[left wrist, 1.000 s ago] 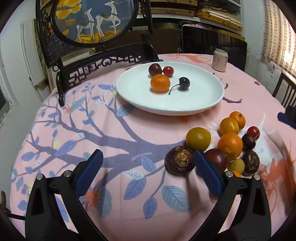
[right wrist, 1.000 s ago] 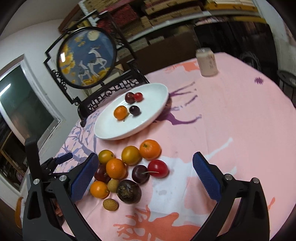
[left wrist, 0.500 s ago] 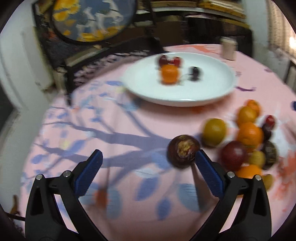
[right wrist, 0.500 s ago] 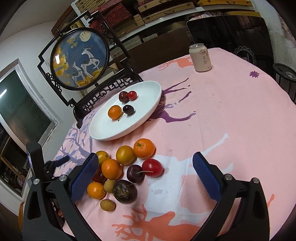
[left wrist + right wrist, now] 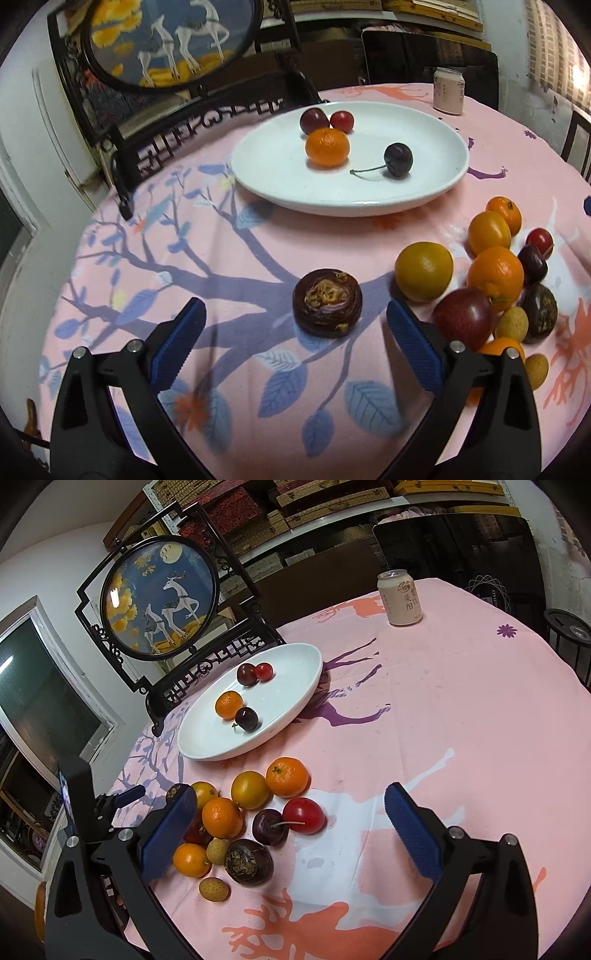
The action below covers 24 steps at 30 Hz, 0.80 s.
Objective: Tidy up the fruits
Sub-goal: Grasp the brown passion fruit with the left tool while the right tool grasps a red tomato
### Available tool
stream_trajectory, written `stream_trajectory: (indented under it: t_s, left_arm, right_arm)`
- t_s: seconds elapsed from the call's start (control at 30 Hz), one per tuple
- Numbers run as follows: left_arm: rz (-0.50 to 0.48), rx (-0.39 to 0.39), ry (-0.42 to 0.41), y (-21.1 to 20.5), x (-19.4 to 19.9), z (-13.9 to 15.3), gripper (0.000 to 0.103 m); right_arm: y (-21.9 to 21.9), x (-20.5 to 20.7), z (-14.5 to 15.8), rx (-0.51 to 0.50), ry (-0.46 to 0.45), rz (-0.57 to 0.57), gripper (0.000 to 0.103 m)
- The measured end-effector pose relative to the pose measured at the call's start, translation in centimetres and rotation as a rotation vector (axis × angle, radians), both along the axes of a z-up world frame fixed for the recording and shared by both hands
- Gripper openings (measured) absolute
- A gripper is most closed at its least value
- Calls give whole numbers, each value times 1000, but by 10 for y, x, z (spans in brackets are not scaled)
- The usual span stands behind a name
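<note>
The left gripper (image 5: 295, 325) hangs low over the pink printed tablecloth (image 5: 229, 266), its blue-padded fingers (image 5: 177, 341) spread wide and holding nothing. A dark brown, flattened round fruit with a tan crusted top (image 5: 327, 302) lies on the cloth just ahead of the gap between them, touching neither pad. To its right a heap of loose oranges, plums and small tan fruits (image 5: 491, 280) is partly hidden behind the right finger and cut off at the frame edge. The shallow white oval plate (image 5: 280, 184) beyond holds a small orange (image 5: 327, 147), a dark stemmed cherry (image 5: 397, 159) and two reddish fruits.

The right gripper (image 5: 290, 830) is likewise wide open and empty above the heap; its left finger (image 5: 168, 834) covers several fruits. A pale drink can (image 5: 399, 597) stands well apart.
</note>
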<state>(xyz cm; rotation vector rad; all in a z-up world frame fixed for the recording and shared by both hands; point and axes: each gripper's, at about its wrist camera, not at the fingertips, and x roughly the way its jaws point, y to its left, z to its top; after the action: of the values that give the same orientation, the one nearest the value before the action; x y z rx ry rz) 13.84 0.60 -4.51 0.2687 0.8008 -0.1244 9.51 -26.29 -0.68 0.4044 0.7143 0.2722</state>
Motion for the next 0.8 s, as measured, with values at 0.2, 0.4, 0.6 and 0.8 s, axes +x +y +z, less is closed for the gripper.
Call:
stream_trajectory:
  t_s: [0.2, 0.4, 0.6, 0.8]
  left_arm:
    - [-41, -105, 75, 3, 11, -6, 40]
    - [-38, -86, 62, 0, 4, -6, 40]
    - [-32, -95, 65, 2, 4, -6, 42]
    - [-27, -76, 62, 1, 4, -6, 45]
  right_arm:
    - [4, 3, -3, -24, 19, 14, 102]
    - [10, 13, -21, -65, 116, 33, 79]
    - [10, 19, -32, -85, 164, 30, 56]
    - [6, 30, -39, -17, 189, 32, 45]
